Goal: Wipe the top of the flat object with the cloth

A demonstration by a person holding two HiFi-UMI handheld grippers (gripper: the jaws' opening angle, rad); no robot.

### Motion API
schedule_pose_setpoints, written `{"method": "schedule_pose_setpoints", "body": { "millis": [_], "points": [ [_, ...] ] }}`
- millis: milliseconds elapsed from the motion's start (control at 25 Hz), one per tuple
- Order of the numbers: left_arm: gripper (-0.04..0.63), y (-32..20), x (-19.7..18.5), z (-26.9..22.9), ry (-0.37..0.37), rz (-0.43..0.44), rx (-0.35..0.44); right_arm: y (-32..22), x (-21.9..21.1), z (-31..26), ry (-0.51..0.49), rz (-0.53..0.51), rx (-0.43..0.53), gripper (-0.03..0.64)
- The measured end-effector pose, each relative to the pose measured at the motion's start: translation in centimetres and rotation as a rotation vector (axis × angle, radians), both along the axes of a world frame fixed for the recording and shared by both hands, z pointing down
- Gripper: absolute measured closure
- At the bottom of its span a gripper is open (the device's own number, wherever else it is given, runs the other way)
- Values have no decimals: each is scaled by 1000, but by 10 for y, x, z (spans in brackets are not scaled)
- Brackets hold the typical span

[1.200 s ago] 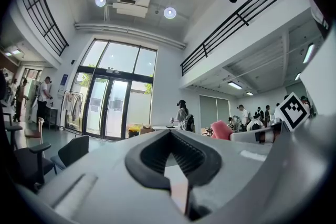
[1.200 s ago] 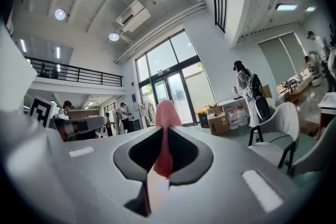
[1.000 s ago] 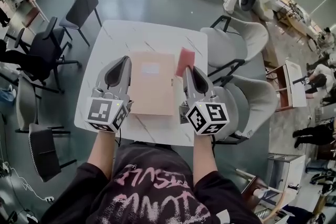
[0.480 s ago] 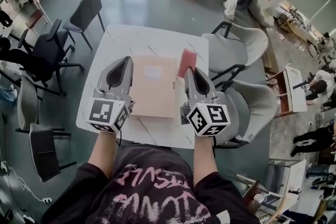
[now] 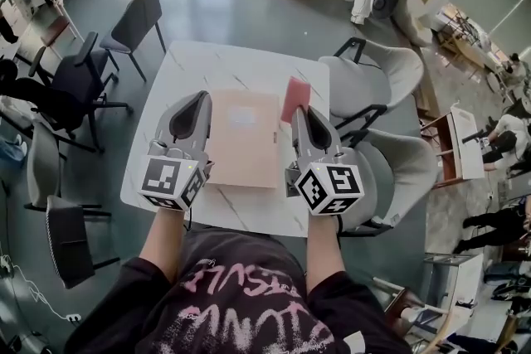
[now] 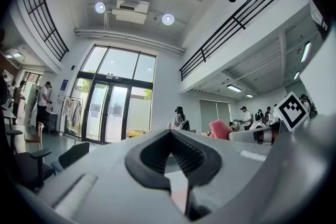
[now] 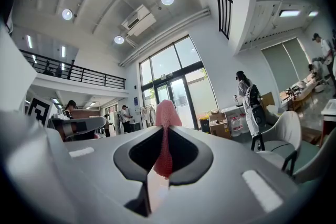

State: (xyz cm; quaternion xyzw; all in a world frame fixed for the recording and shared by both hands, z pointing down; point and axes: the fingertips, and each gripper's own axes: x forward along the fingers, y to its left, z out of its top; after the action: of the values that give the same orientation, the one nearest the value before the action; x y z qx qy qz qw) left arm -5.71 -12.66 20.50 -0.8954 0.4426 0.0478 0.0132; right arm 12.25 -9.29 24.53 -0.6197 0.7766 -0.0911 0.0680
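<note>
Two grippers, one cloth, one flat object and one bench were what we counted. The right gripper [image 5: 299, 109] was closed on the pink cloth [image 5: 294, 95], which stood out ahead of its tips. The left gripper [image 5: 202, 94] was closed too, with nothing inside. The tan flat object [image 5: 243, 141] lay on the bench [image 5: 199, 62] between both grippers. We judged the cloth soft and light, well held by its near edge. The flat object seemed stiff and could slide when rubbed.
</note>
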Motion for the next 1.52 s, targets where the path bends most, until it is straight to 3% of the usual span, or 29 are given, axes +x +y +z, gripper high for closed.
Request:
{"method": "schedule_pose_setpoints", "body": {
  "millis": [1520],
  "points": [
    [595,-2,1,2,7,3,-4,-3,6,-6,11,10,28,574]
  ]
}}
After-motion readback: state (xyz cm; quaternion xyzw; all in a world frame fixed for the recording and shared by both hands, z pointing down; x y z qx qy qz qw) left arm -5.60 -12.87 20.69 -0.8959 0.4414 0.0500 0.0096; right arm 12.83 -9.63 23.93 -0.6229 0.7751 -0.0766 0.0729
